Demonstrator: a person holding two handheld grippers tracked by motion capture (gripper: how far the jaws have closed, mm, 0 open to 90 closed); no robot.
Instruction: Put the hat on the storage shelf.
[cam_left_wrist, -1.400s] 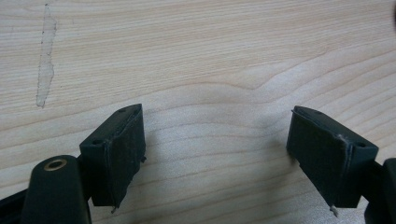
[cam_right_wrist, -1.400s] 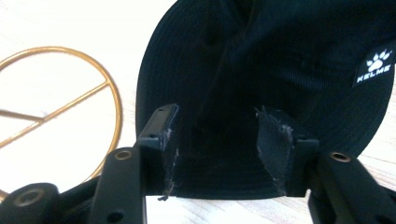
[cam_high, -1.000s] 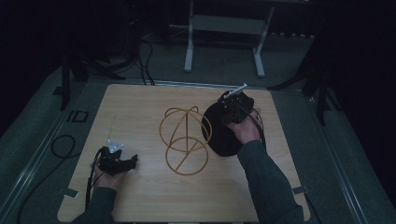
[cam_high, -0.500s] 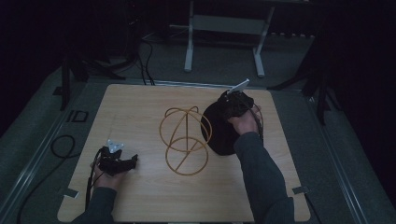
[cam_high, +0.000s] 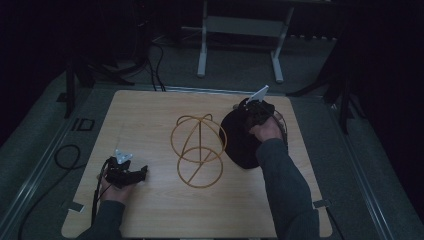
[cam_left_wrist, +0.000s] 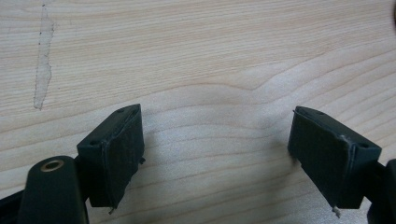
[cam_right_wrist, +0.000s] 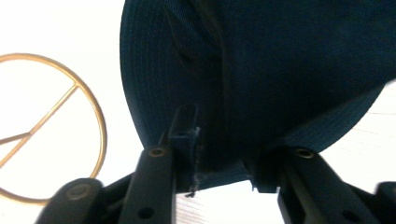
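Note:
A dark blue hat (cam_high: 239, 147) lies on the right of the wooden table (cam_high: 150, 115), beside a gold wire frame (cam_high: 197, 150) of rings and rods. My right gripper (cam_high: 248, 125) points down onto the hat's far side. Its jaws have just been closing, and the hat (cam_right_wrist: 280, 70) is bunched in a fold between the pads of the right gripper (cam_right_wrist: 224, 151). One ring of the wire frame (cam_right_wrist: 103, 133) lies to the left. My left gripper (cam_high: 141, 173) rests low near the table's front left. The left gripper (cam_left_wrist: 217, 154) is open over bare wood.
A pale scuff (cam_left_wrist: 43, 70) marks the tabletop (cam_left_wrist: 187, 56). A black cable (cam_high: 65, 155) loops on the floor left of the table. A grey metal stand (cam_high: 240, 27) stands beyond the far edge. Dark floor surrounds the table.
The right hand has shifted only slightly at the hat. The left hand, the hat and the wire frame have kept still.

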